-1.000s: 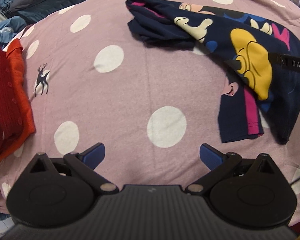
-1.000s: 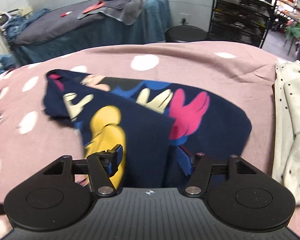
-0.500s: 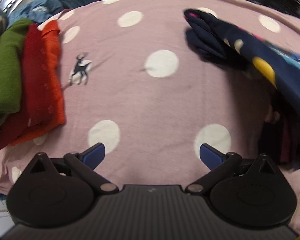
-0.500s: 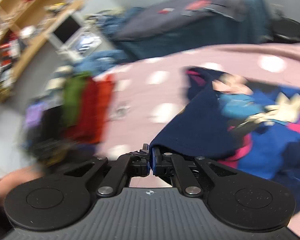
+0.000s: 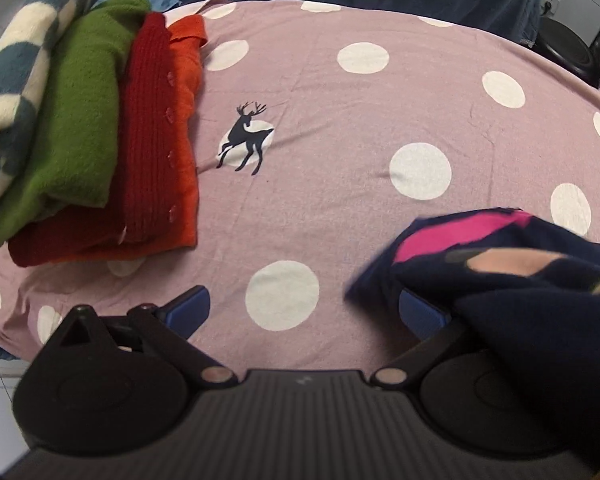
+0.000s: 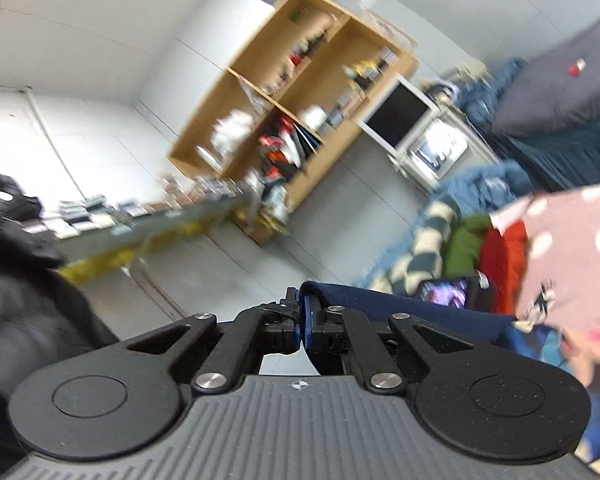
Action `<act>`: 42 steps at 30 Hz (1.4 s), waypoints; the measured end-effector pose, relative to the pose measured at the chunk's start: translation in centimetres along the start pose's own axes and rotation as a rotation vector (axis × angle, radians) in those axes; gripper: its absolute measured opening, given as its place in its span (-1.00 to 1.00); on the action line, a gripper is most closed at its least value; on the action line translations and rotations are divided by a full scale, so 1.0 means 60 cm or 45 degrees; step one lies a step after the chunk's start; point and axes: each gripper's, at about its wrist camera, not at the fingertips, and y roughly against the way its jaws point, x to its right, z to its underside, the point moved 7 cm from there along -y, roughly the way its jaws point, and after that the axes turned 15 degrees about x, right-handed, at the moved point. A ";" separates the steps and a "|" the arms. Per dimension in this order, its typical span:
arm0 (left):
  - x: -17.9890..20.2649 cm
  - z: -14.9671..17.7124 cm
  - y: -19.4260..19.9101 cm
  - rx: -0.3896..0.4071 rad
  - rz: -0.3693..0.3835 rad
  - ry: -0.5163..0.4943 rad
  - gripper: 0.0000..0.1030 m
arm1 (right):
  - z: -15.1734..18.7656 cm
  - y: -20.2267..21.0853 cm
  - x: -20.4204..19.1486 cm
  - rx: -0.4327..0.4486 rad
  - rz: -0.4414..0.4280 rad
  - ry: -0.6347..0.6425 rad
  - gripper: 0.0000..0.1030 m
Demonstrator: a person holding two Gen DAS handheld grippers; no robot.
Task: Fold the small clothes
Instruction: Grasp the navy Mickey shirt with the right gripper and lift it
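Observation:
A navy cartoon-print garment [image 5: 512, 276] hangs in the air at the lower right of the left wrist view, draping over the right finger of my left gripper [image 5: 304, 310]. That gripper is open above the pink dotted sheet [image 5: 340, 120], with nothing between its blue pads. In the right wrist view my right gripper [image 6: 302, 320] points level across the room and is shut on a navy edge of the same garment [image 6: 400, 310], which trails off to the right.
A stack of folded clothes lies at the sheet's left edge: orange and red knits [image 5: 160, 140], a green sweater [image 5: 76, 120] and a checked blue-and-cream blanket [image 5: 16, 60]. A wooden shelf unit [image 6: 300, 108], a monitor [image 6: 400, 116] and a cluttered bench [image 6: 140, 224] stand beyond.
My right gripper closed on the navy garment's edge, lifted it and swung up from the bed to face the room. The left gripper slid left toward the folded stack, staying open.

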 end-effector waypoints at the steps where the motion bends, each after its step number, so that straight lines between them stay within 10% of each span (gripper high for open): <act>1: 0.008 0.000 -0.002 -0.003 -0.004 -0.031 1.00 | -0.004 0.011 0.003 0.006 0.022 0.000 -0.90; 5: 0.060 0.005 -0.004 0.002 0.020 -0.132 1.00 | -0.014 0.086 0.042 0.064 0.249 0.018 -0.90; 15: 0.147 0.014 0.002 0.014 0.119 -0.246 1.00 | -0.143 0.439 0.087 0.524 1.211 0.354 -0.91; 20: 0.155 0.026 -0.007 -0.010 0.111 -0.281 1.00 | -0.100 0.493 0.160 0.251 1.752 0.465 -0.91; 23: 0.157 0.031 -0.008 -0.018 0.112 -0.295 1.00 | -0.067 0.474 0.197 0.204 1.800 0.463 -0.49; 25: 0.159 0.034 -0.007 -0.019 0.119 -0.305 1.00 | -0.055 0.463 0.219 0.243 1.827 0.439 0.55; 26: 0.159 0.035 -0.006 -0.019 0.122 -0.305 1.00 | -0.047 0.446 0.234 0.278 1.809 0.403 0.64; 33: 0.142 0.058 -0.001 -0.048 0.121 -0.291 1.00 | 0.022 0.255 0.346 -0.048 1.481 0.322 0.56; 42: 0.095 0.103 -0.009 -0.112 0.074 -0.229 1.00 | 0.126 0.214 0.417 -0.115 1.501 -0.100 0.38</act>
